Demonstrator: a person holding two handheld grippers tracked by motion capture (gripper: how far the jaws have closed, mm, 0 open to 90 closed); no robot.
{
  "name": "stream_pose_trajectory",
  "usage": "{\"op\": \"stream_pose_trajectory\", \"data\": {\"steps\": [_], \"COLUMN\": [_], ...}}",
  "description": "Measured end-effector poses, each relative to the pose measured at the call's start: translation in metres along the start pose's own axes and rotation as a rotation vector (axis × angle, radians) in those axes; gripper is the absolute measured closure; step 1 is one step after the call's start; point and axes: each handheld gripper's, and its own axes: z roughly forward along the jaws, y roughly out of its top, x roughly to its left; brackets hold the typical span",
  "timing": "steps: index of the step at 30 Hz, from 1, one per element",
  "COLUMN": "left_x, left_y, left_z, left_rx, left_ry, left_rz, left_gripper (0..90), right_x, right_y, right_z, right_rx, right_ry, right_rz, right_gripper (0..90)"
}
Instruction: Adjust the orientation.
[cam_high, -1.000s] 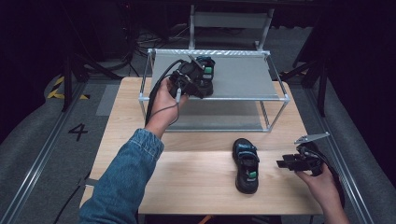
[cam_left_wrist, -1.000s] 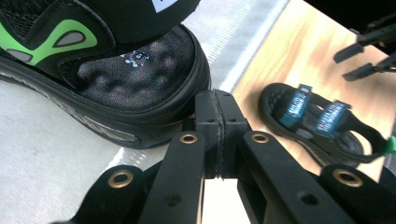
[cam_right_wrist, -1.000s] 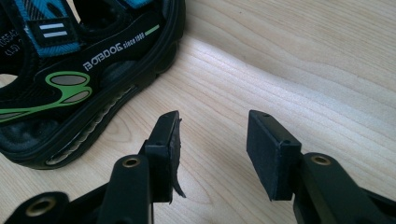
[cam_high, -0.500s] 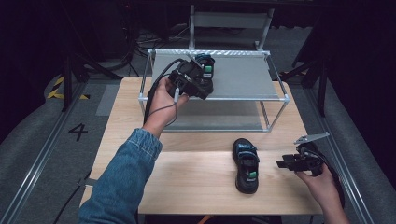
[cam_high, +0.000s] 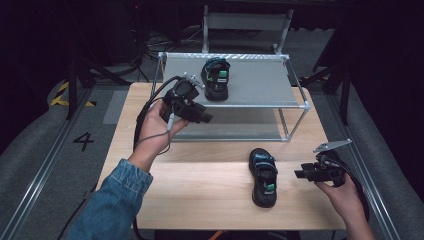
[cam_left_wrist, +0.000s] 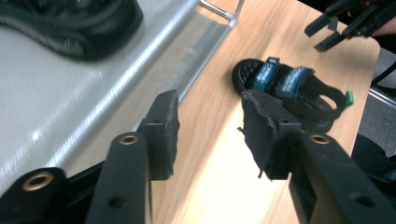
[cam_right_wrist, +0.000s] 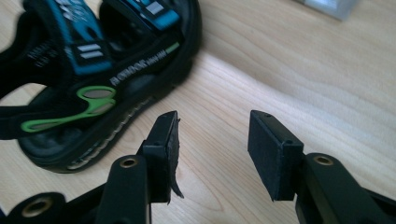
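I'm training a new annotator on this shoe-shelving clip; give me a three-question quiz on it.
1. True or false: the black sandal with blue straps on the shelf is clamped by the left gripper.
2. Where does the second black sandal with blue straps lie? A. on the wooden table B. on the grey metal-framed shelf rack C. on the floor
3. Fill in: the right gripper has its jaws ____, with nothing between them.

Key: 1. False; its jaws have just been opening and are empty, apart from that sandal. 2. A. 3. Open.
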Motion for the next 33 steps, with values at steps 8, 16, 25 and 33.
{"op": "stream_pose_trajectory", "data": {"steps": [8,16,25,33], "left_x": [-0.007,-0.001,0.006,0.011], "left_y": [-0.048,-0.094,-0.132,-0.150], "left_z": [-0.008,-0.006,0.005,0.016], "left_rx": [0.008,0.017,0.055,0.087], "left_ry": [0.051,0.096,0.110,0.156], "left_rz": [-0.051,-0.099,-0.129,-0.153], "left_gripper": [50.8,43.5,40.2,39.9], "right_x": [0.017,0.034,0.053,0.063], "right_y": [0.018,0.032,0.047,0.059], "right_z": [-0.014,-0.015,-0.011,-0.001], "right_rx": [-0.019,-0.015,0.018,0.087], "right_ry": [0.006,0.033,0.069,0.081], "right_rz": [-0.059,-0.099,-0.148,-0.185], "right_gripper": [53.3,53.2,52.9,52.4]}}
